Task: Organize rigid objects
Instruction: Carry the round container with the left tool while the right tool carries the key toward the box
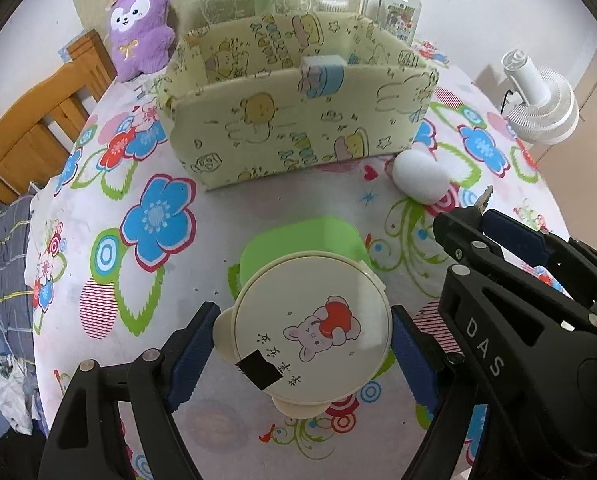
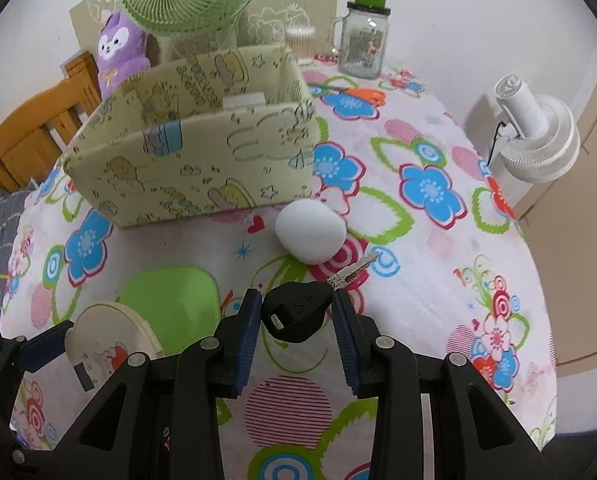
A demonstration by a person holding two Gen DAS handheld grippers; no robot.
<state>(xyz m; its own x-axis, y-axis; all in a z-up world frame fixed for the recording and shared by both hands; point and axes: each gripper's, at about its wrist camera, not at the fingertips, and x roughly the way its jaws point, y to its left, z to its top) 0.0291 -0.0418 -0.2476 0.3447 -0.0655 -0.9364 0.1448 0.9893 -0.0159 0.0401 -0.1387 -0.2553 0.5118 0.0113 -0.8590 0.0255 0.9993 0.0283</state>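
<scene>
Low in the right wrist view, the right gripper is clamped on the black head of a key, blade pointing toward the white egg at centre. In the left wrist view, the left gripper stands wide, its pads pressing the sides of a round cream box at lower centre. The bin sits in the upper middle. The key, pinched only by its head, could twist and drop. The box's smooth curved rim may slide out if tilted.

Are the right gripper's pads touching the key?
Touching. The right wrist view shows both blue pads of the right gripper pressed against the key's black head, with no gap either side.
</scene>
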